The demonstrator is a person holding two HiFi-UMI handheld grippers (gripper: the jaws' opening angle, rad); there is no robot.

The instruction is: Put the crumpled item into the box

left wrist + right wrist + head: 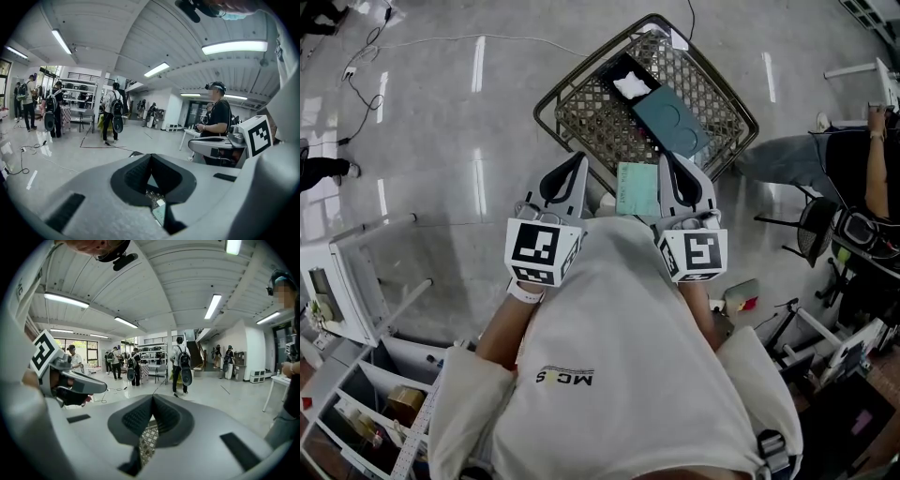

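A white crumpled item (630, 86) lies in an open black box (617, 71) inside a wire basket (581, 117) with a woven floor. A dark teal lid (675, 122) rests beside it in the basket. A pale green flat piece (637, 187) lies at the basket's near edge, between my two grippers. My left gripper (578, 157) (150, 157) and right gripper (667, 157) (153, 397) are held close to my chest, short of the basket. Both have their jaws together with nothing between them. The woven floor (149, 437) shows through the right jaws' gap.
The basket stands on a glossy grey floor. A seated person (825, 159) is at the right beside chairs and gear. White shelving (356, 375) stands at lower left and cables (366, 56) trail at upper left. Several people (112, 112) stand far off in the hall.
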